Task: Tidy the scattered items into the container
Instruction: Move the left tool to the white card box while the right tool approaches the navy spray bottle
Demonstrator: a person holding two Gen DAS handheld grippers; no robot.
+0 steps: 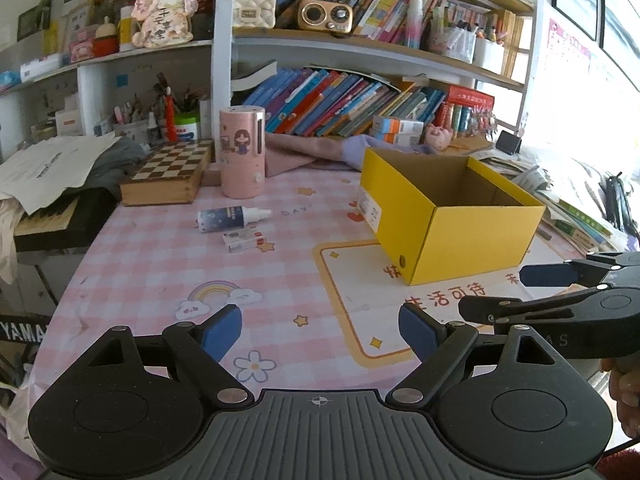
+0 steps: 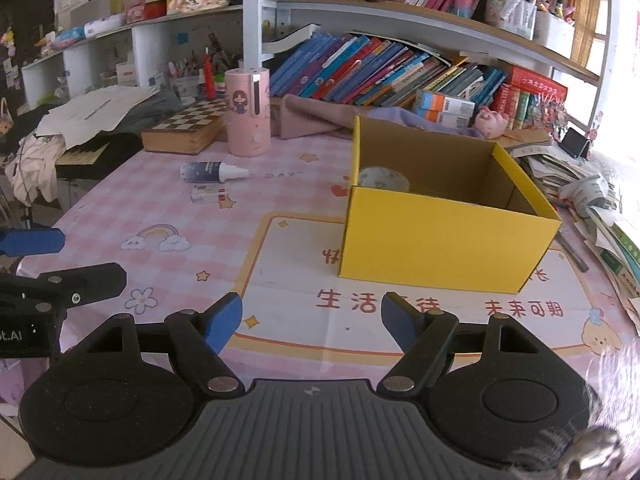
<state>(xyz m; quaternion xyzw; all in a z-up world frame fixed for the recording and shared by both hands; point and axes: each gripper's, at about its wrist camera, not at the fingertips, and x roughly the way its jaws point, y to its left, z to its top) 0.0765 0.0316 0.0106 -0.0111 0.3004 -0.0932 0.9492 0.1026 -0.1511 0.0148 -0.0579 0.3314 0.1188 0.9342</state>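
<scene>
A: A crowded bookshelf (image 1: 360, 96) is seen at the far side, and a pink checked cloth is spread over the table (image 1: 160, 264). Where are the task's things?

B: The yellow box (image 2: 444, 240) is set right of centre, open at the top; one pale round item (image 2: 383, 178) is seen lying inside at its far left corner. A small spray bottle (image 1: 234, 217) is left lying on its side at the far left of the table, with a small flat packet (image 1: 244, 241) just beside it on the near side. A pink cylinder (image 1: 242, 152) is stood upright behind them, next to a chessboard case (image 1: 170, 174).

A: And the tongs?

B: The left tongs (image 1: 320, 334) are spread wide, nothing between them. The right tongs (image 2: 312, 320) are also parted and empty. Both are held low and near, angled down at the cloth, side by side, well apart from bottle and packet.

A: How should the step be done well?

B: Probably the bottle is to be fetched by the left tongs, being on that side. It should be approached across its body, not along it, since a round bottle on its side is likely to roll. The pads should be closed at mid-label, and the bottle lifted clear over the box wall before release.
</scene>
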